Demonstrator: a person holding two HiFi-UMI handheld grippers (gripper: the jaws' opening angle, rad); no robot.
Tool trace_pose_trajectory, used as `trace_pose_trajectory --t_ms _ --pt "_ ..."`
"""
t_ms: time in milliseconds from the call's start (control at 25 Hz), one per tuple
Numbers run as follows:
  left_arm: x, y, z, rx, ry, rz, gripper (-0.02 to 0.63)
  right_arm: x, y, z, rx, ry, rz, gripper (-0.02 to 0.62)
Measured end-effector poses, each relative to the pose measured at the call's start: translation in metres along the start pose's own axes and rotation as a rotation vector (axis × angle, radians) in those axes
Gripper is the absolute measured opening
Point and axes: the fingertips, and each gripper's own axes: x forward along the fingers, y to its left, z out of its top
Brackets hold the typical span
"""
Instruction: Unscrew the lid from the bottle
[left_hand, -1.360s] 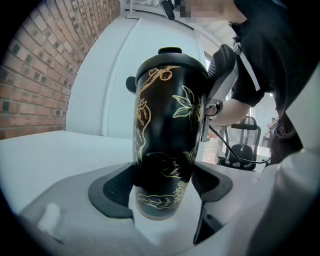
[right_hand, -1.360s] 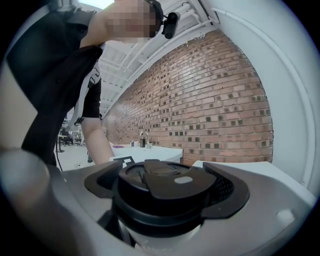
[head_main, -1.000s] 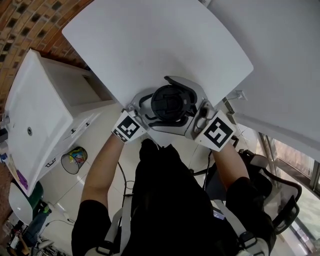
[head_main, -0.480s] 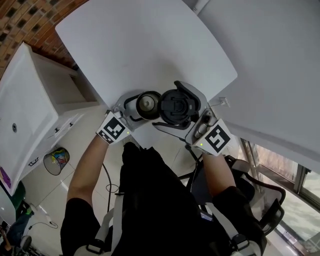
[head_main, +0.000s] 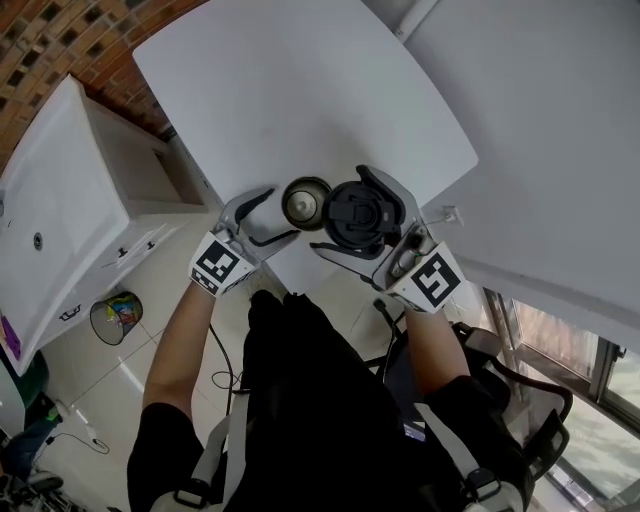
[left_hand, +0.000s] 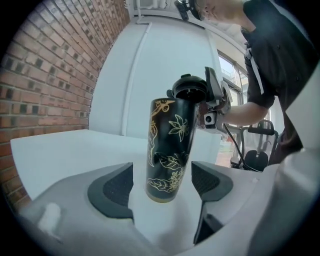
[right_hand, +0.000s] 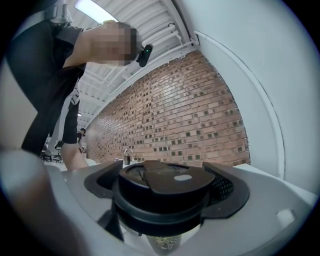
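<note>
Lid (right_hand: 160, 192) is already off the bottle (left_hand: 170, 145). In the head view the bottle mouth shows open, with the lid just to its right, level with the top and not seated on it. The right gripper (head_main: 342, 212) has its jaws pinched on the lid's rim from both sides; the right gripper view shows the lid filling the gap between the pads. The left gripper (head_main: 272, 216) has its jaws spread to either side of the bottle's lower body. The left gripper view shows a clear gap at each pad, so the bottle is not clamped. The bottle stands upright on the white worktop (head_main: 300, 90), near its near edge. Judged step: unscrewing done, lid separated and held beside the neck. The next move likely calls for carrying the lid clear of the bottle top, setting it flat on open worktop to the right, and only then parting the right jaws. Risk noted: the unclamped bottle may tip if the lid brushes its rim.
</note>
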Motion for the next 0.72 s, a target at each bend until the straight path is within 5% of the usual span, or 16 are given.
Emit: trace_pose_trajectory --t_ms 200,360,720 --pt "-0.027 -0.004 0.019 -0.022 -0.052 0.056 0.374 -0.012 0.015 0.005 -0.03 -0.011 -0.002 0.491" --pt "-0.048 -0.02 0.035 0.001 -0.069 0.027 0.371 -0.016 0.037 0.022 -0.063 -0.018 -0.045 0.491" --pt "-0.143 -0.078 0.059 -0.03 -0.137 -0.012 0.368 -0.027 0.149 0.044 -0.137 -0.008 -0.125 0.492"
